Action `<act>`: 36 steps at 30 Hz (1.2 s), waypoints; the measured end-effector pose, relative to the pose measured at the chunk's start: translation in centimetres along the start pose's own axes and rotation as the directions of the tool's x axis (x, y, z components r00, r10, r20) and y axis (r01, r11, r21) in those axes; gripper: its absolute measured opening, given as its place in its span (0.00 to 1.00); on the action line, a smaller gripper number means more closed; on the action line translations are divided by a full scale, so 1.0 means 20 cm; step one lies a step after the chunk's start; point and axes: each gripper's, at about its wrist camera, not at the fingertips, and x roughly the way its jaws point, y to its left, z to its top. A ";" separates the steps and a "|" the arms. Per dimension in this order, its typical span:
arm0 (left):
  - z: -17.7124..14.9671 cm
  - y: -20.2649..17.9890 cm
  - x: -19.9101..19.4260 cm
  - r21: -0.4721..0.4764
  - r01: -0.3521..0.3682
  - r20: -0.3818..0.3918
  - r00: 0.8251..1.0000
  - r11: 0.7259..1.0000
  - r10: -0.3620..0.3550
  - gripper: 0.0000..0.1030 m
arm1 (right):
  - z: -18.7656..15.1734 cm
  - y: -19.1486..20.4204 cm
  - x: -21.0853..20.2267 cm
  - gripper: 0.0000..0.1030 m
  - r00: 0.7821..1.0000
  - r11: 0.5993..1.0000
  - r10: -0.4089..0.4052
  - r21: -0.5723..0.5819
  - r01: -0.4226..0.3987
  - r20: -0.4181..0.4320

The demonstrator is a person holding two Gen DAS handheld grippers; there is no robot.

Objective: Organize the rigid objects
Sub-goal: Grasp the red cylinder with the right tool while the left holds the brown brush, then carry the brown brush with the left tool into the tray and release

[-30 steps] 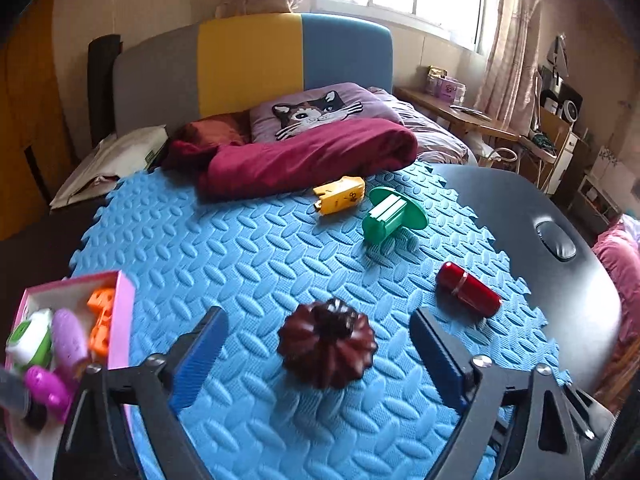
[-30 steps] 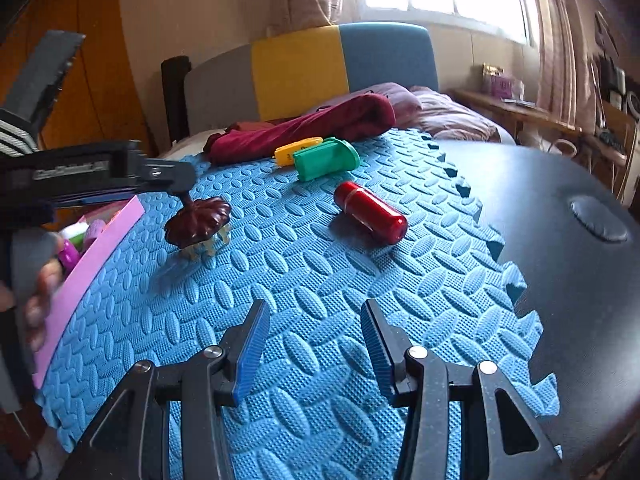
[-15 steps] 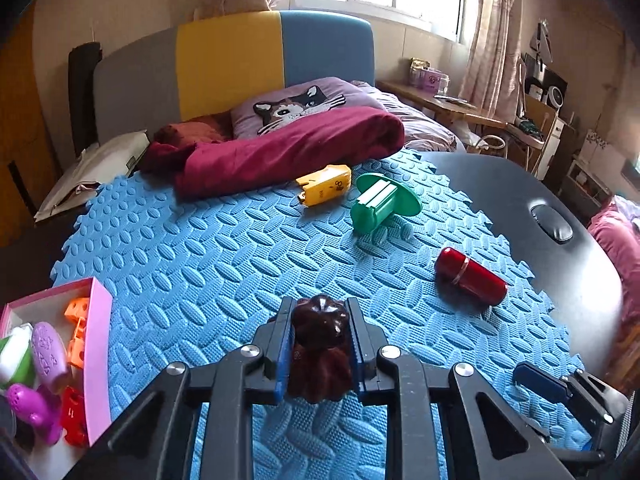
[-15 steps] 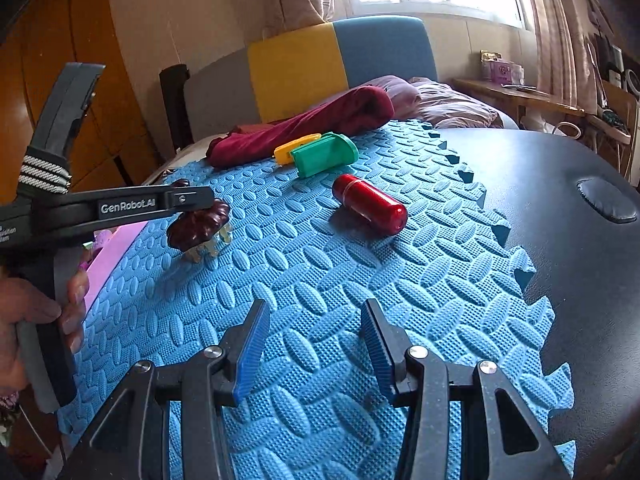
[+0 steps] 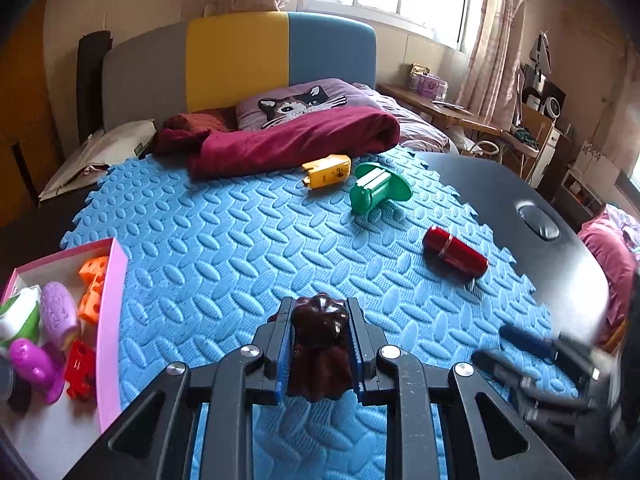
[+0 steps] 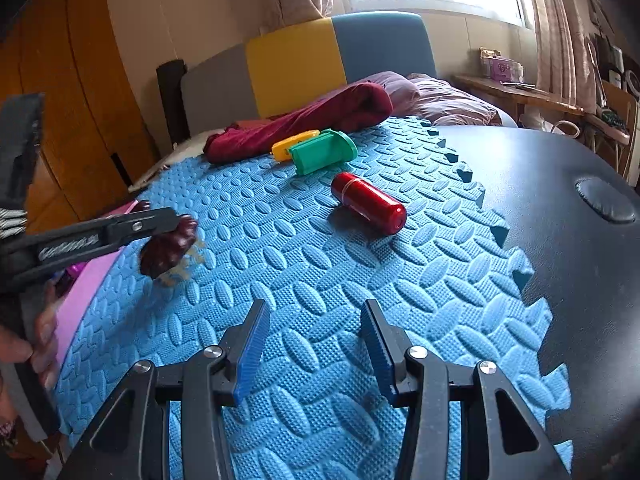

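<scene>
My left gripper is shut on a dark brown fluted toy and holds it just above the blue foam mat. The right wrist view shows the same toy lifted clear of the mat. A pink box with several small toys stands at the mat's left edge. A red capsule, a green piece and a yellow piece lie farther back on the mat. My right gripper is open and empty over the mat's near part, with the red capsule ahead of it.
A maroon blanket lies along the mat's far edge, with a cat pillow behind it. A black tabletop extends to the right of the mat. The bed headboard and a window stand at the back.
My left gripper closed on the brown toy and lifted it slightly off the mat, tilting it. My right gripper stayed open and shifted little.
</scene>
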 end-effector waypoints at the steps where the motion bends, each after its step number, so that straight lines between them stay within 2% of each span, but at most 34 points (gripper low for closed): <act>1: -0.01 0.00 -0.01 0.000 -0.001 0.003 1.000 1.000 0.001 0.23 | 0.03 0.00 -0.01 0.46 1.000 1.000 -0.002 -0.012 0.002 0.016; 5: -0.03 0.01 -0.03 -0.002 0.006 0.003 1.000 1.000 -0.006 0.23 | 0.20 -0.03 0.00 0.46 0.999 1.000 -0.011 -0.022 0.012 0.044; 7: -0.04 0.01 -0.03 -0.003 0.005 0.003 1.000 1.000 -0.005 0.23 | 0.29 -0.05 0.05 0.46 0.998 0.998 -0.047 -0.043 0.048 0.037; 11: -0.04 0.02 -0.05 -0.013 0.008 0.002 1.000 1.000 -0.008 0.23 | 0.39 -0.11 0.24 0.46 0.995 0.993 -0.086 -0.085 0.082 -0.048; 16: -0.05 0.03 -0.05 -0.021 0.011 0.003 1.000 1.000 -0.011 0.23 | 0.37 -0.11 0.37 0.46 0.989 0.990 -0.088 -0.121 0.074 -0.117; 22: -0.06 0.01 -0.05 -0.006 0.009 0.012 1.000 1.000 -0.009 0.23 | 0.37 -0.13 0.40 0.38 0.984 0.992 -0.103 -0.092 0.091 -0.145; 29: -0.06 0.02 -0.05 -0.032 0.009 0.014 1.000 0.999 -0.009 0.23 | 0.37 -0.09 0.41 0.26 0.979 0.982 -0.149 -0.135 0.131 -0.137; 36: -0.07 0.02 -0.08 -0.055 0.024 0.014 1.000 0.998 -0.023 0.23 | 0.37 -0.07 0.41 0.25 0.978 0.977 -0.166 -0.153 0.146 -0.129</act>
